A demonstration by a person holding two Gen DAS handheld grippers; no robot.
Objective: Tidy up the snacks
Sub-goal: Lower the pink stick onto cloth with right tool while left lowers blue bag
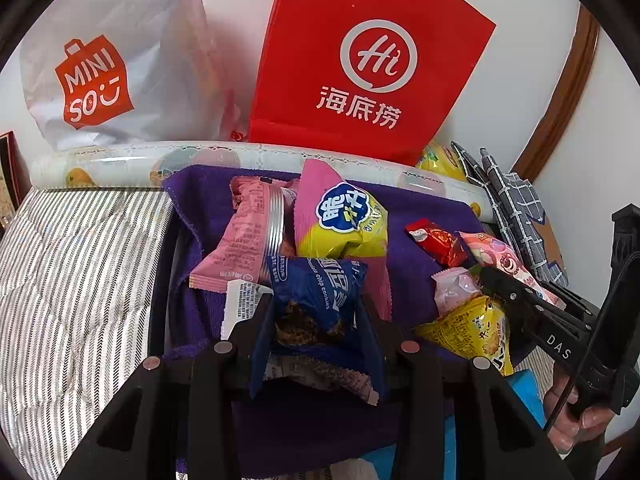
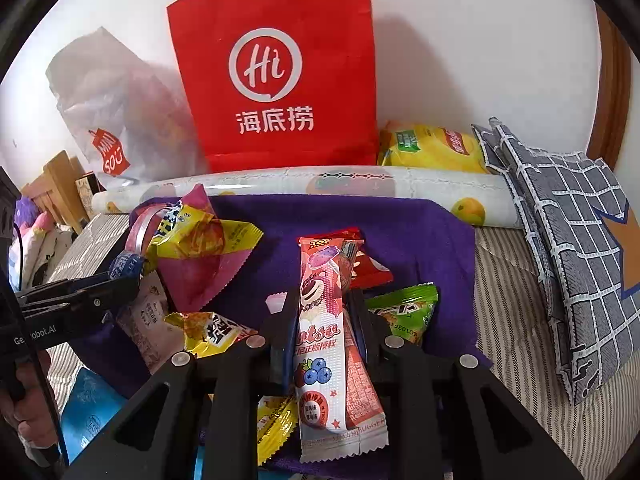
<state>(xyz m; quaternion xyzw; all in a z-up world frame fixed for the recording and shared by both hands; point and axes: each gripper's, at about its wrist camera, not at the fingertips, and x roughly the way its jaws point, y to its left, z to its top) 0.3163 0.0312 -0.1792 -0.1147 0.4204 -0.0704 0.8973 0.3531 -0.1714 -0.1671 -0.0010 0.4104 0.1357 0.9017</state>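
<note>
My left gripper (image 1: 315,309) is shut on a dark blue chocolate chip cookie packet (image 1: 320,300), just above a purple towel (image 1: 408,216). A pink wafer packet (image 1: 244,240) and a pink-and-yellow puffed snack bag (image 1: 340,216) lie behind it. My right gripper (image 2: 322,304) is shut on a long pink-and-white lollipop packet (image 2: 322,344) with a bear and blueberries on it. A green packet (image 2: 408,308) and a red packet (image 2: 370,272) lie beside its right finger. The left wrist view shows the right gripper (image 1: 494,278) over a yellow packet (image 1: 476,328). In the right wrist view the left gripper (image 2: 126,276) is at the left.
A red paper bag (image 2: 276,80) and a white plastic shopping bag (image 1: 120,60) stand against the wall. A rolled patterned sheet (image 2: 320,184) lies before them. A yellow chip bag (image 2: 432,148) and a grey checked pillow (image 2: 568,232) are at the right. Striped bedding (image 1: 72,264) lies left.
</note>
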